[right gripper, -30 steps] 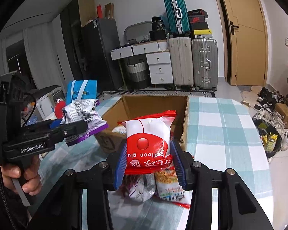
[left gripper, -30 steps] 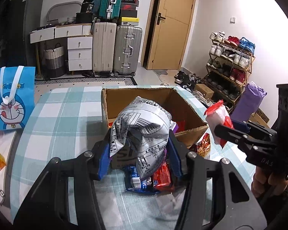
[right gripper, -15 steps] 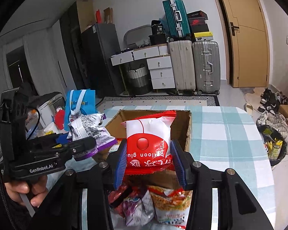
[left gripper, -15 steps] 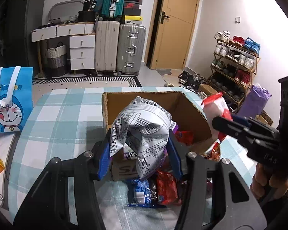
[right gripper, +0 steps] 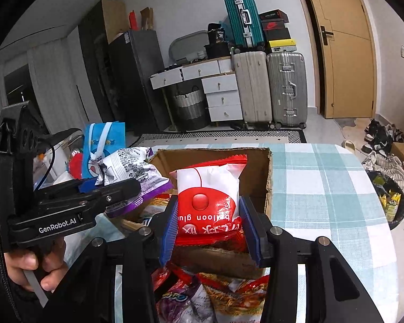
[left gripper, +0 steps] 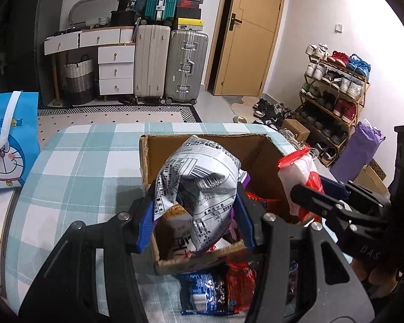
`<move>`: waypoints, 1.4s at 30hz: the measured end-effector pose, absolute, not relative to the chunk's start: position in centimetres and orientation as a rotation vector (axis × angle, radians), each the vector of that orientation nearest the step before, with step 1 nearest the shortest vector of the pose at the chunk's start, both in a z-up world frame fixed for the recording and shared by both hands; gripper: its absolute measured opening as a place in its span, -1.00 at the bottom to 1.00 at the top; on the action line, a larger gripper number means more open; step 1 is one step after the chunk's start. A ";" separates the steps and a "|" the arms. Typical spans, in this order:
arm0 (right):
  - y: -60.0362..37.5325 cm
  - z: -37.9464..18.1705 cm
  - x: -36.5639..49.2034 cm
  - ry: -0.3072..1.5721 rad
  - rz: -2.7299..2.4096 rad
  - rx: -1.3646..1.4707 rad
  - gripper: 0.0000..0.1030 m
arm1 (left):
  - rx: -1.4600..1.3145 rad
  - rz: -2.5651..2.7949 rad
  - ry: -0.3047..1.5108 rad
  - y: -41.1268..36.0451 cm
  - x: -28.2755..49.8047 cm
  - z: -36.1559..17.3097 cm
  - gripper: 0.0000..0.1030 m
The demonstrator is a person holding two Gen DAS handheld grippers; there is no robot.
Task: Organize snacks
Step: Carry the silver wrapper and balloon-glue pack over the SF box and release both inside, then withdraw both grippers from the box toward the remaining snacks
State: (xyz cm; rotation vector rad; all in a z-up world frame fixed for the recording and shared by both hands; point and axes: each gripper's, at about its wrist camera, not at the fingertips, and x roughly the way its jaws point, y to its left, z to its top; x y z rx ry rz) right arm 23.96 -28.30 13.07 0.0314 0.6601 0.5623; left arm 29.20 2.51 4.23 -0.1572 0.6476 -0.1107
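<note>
My left gripper (left gripper: 196, 215) is shut on a crumpled silver and purple snack bag (left gripper: 199, 188), held over the open cardboard box (left gripper: 202, 141) on the checked table. My right gripper (right gripper: 210, 228) is shut on a red and white snack packet (right gripper: 207, 196), also above the box (right gripper: 266, 172). In the left wrist view the right gripper (left gripper: 320, 196) comes in from the right with that packet (left gripper: 299, 167). In the right wrist view the left gripper (right gripper: 115, 188) shows at the left with its bag (right gripper: 132, 167). Several packets lie inside the box.
Loose snack packets (left gripper: 218, 290) lie on the table (left gripper: 75, 167) in front of the box, also seen in the right wrist view (right gripper: 210, 296). A blue cartoon bag (left gripper: 5, 140) stands at the left. Suitcases, drawers and a shoe rack line the room behind.
Both grippers moved forward with their packets, from above the loose pile to over the box opening. The box now sits closer and lower in both views. Both grips stayed the same.
</note>
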 end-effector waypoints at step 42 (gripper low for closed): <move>-33.5 11.1 17.8 0.724 0.450 -0.011 0.99 | -0.146 -0.007 0.661 4.5 21.0 1.9 0.98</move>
